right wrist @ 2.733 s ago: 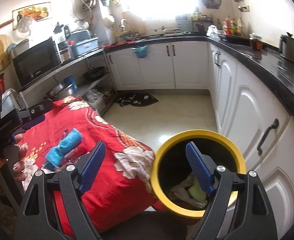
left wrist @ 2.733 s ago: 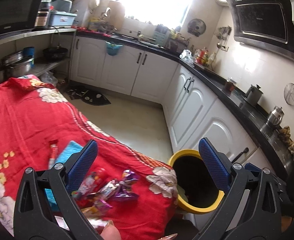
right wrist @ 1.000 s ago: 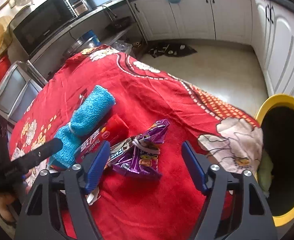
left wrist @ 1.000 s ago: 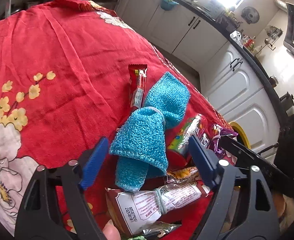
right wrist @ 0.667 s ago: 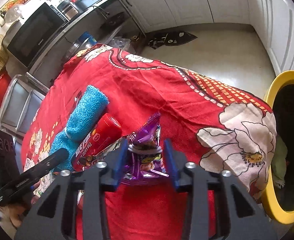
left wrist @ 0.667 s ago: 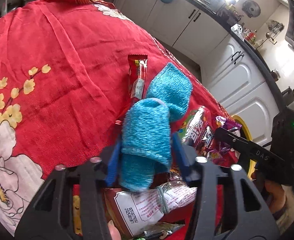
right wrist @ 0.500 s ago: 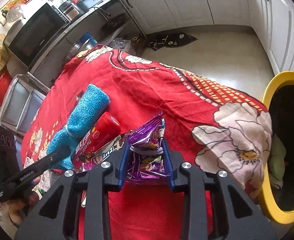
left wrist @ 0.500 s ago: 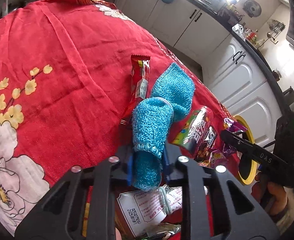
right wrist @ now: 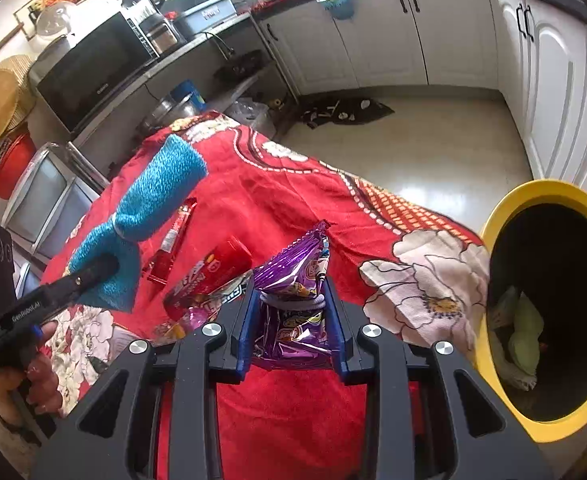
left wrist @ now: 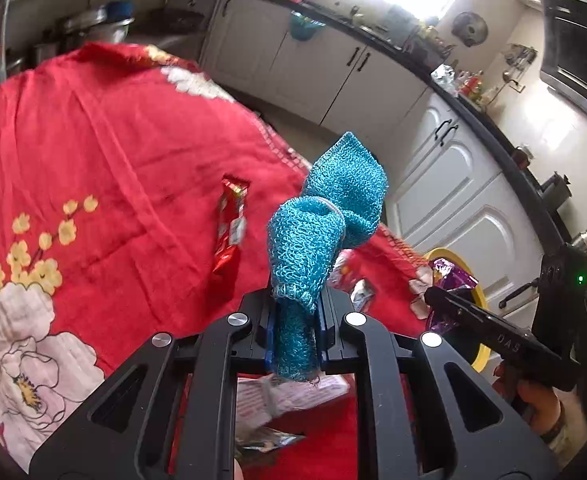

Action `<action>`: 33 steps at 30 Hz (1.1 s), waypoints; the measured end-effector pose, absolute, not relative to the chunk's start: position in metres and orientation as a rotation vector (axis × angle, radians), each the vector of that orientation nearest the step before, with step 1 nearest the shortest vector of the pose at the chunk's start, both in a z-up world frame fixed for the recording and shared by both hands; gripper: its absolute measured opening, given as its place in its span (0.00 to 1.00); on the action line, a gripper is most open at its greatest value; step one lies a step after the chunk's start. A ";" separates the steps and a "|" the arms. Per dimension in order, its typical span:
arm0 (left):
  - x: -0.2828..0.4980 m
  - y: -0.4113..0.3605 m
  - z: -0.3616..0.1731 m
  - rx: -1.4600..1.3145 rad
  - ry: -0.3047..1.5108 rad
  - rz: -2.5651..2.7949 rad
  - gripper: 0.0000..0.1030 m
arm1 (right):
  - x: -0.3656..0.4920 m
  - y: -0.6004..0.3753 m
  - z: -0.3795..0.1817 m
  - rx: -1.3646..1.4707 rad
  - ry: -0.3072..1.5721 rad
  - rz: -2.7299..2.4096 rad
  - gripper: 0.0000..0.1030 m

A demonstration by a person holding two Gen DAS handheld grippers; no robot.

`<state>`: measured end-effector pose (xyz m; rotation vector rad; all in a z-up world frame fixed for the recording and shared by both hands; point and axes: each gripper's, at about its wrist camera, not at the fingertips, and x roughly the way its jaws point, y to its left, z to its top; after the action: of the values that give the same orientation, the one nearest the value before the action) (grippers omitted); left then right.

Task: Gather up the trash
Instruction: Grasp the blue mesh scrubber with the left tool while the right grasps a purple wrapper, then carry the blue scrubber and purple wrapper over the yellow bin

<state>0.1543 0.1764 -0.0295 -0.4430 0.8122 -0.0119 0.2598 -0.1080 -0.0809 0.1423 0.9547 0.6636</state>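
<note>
Left tongs [left wrist: 295, 334] angled down, clamping blue cloth [left wrist: 325, 216] — right tongs [right wrist: 291, 322] likewise, purple wrapper [right wrist: 293, 292].

- White packet [left wrist: 289, 394]: largely covered by the left gripper's frame; its print is too blurred to read.
- Red snack bag [right wrist: 209, 276]: lower end hidden behind the right gripper's frame.
- Yellow-rimmed bin [right wrist: 505, 216]: right side cut off by the picture's edge; contents in shadow, only pale crumpled material discernible.
- Red stick wrapper [left wrist: 231, 228]: lettering motion-blurred.

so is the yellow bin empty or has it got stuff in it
Not empty: the yellow bin holds pale green and whitish crumpled trash at the bottom, well below its rim.
</note>
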 end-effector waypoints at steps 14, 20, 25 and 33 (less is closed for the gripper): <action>0.152 0.137 -0.002 -0.394 0.759 -0.073 0.09 | 0.237 -0.148 -0.046 0.152 0.859 0.655 0.28; 0.155 0.116 0.007 -0.366 0.748 -0.110 0.09 | 0.231 -0.169 -0.035 0.168 0.821 0.630 0.28; 0.158 0.101 0.014 -0.345 0.738 -0.138 0.09 | 0.225 -0.184 -0.024 0.177 0.788 0.611 0.28; 0.160 0.081 0.020 -0.315 0.725 -0.186 0.09 | 0.217 -0.213 -0.013 0.204 0.748 0.575 0.28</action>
<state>0.1604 0.0808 0.0204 -0.3146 0.7250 -0.1856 0.2169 -0.2126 -0.0130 0.2039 0.7481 0.5753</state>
